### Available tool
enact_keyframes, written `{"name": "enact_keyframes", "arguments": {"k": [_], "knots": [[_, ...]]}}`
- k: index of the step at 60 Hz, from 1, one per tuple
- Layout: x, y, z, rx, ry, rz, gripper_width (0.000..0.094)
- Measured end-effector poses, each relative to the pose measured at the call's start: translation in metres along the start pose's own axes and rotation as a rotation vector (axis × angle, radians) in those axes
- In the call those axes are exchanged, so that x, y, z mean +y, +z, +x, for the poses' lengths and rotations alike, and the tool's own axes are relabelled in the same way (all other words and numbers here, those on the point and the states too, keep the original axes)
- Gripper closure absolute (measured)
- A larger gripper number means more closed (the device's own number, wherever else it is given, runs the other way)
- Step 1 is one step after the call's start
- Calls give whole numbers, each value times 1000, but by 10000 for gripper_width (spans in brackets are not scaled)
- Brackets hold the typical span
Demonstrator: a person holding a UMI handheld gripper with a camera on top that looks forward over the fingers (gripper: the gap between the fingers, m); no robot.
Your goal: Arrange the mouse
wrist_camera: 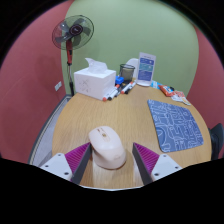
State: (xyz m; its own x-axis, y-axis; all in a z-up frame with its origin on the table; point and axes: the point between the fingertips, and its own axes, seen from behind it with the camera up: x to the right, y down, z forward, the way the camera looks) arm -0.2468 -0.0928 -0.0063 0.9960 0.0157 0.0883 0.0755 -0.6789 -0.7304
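A white computer mouse (106,145) lies on the round wooden table (90,112), between my two fingers and reaching a little ahead of them. It rests on the table with a gap at each side. My gripper (112,160) is open, its magenta pads (79,156) flanking the mouse's rear half. A grey patterned mouse mat (178,122) lies on the table ahead and to the right of the mouse.
A white tissue box (93,78) stands at the table's far side with pens and small items (125,86) beside it, a white-and-blue box (147,68) behind, an orange item (172,93) to the right. A standing fan (73,35) is by the wall.
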Motion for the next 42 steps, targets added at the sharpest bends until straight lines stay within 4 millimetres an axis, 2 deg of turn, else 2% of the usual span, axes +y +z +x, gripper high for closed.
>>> {"name": "enact_keyframes", "arguments": {"k": [8, 14, 15, 16, 27, 32, 36, 40, 42], "knots": [[-17, 24, 8, -8, 43, 2, 147], [-24, 33, 6, -32, 76, 8, 319], [-24, 34, 6, -32, 70, 10, 320], [-24, 35, 7, -31, 68, 13, 385], [-27, 35, 8, 3, 96, 10, 506], [-32, 30, -1, -25, 107, 0, 542], [-52, 17, -10, -60, 90, 34, 540], [-91, -6, -21, -111, 80, 110, 540], [-116, -22, -20, -127, 74, 161, 540]]}}
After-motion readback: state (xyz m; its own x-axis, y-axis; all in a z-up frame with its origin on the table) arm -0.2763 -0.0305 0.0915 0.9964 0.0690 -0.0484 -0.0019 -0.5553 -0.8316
